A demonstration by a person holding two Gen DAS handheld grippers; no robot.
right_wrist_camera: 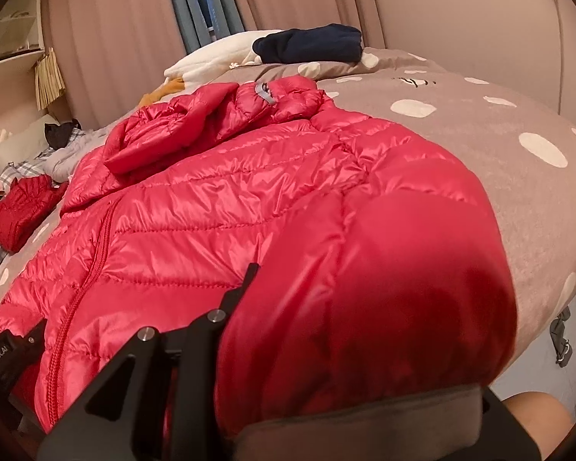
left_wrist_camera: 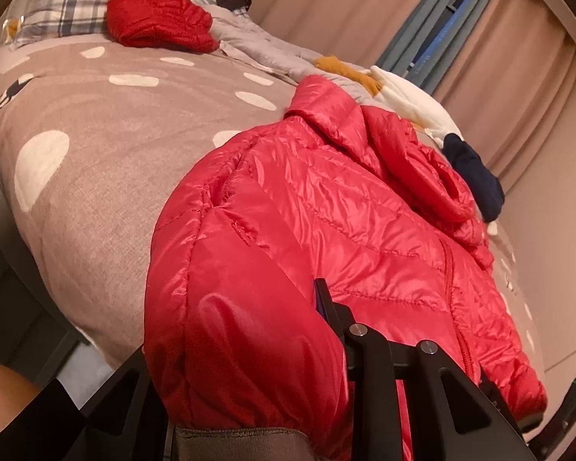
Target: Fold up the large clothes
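A shiny red puffer jacket lies front up and zipped on the bed, hood toward the curtains. In the left wrist view my left gripper is shut on the end of one sleeve. The sleeve bulges over one finger and hides it, and only the other black finger shows. In the right wrist view my right gripper is shut on the other sleeve in the same way, with one finger showing. A grey-brown cuff hangs at each sleeve end.
The bed cover is brown with white dots. A darker red folded jacket lies by the plaid pillow. A navy garment and a white blanket lie beyond the hood. Curtains hang behind. A person's knee is close.
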